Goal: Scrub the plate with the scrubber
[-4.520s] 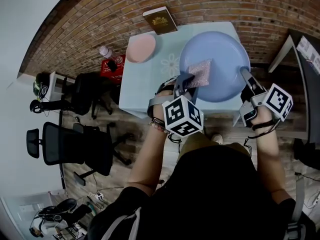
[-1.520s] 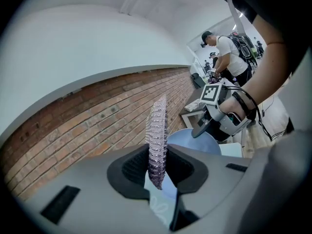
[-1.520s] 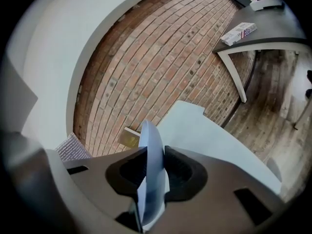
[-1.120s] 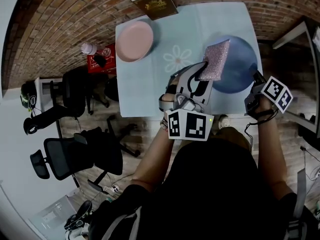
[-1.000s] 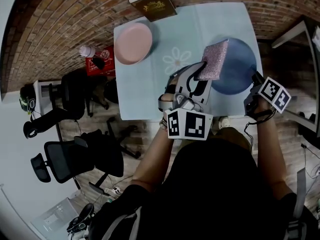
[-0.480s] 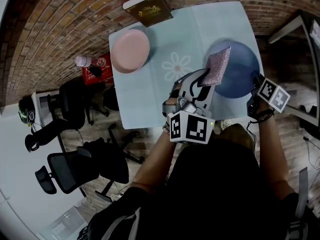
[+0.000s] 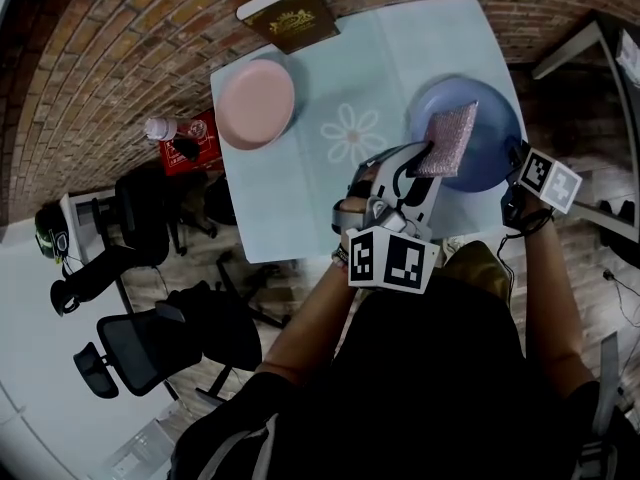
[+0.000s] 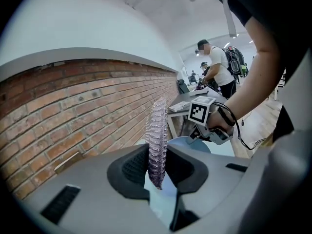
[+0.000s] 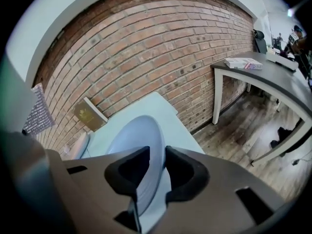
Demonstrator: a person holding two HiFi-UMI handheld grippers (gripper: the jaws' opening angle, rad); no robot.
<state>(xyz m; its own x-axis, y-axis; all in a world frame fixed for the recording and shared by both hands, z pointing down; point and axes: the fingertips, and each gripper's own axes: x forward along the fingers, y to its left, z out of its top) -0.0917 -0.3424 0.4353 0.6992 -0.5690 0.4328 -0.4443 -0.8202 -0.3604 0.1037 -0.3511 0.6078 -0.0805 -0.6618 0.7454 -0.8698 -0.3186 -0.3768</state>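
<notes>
Moving further over the plate [image 7: 496,133], the left gripper [image 7: 427,155] clamps the scrubber [image 7: 449,138].

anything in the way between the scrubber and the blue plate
Nothing visible does. The scrubber, in the jaws of the left gripper, hangs over the blue plate with no object between; the pink plate and book lie far aside.
</notes>
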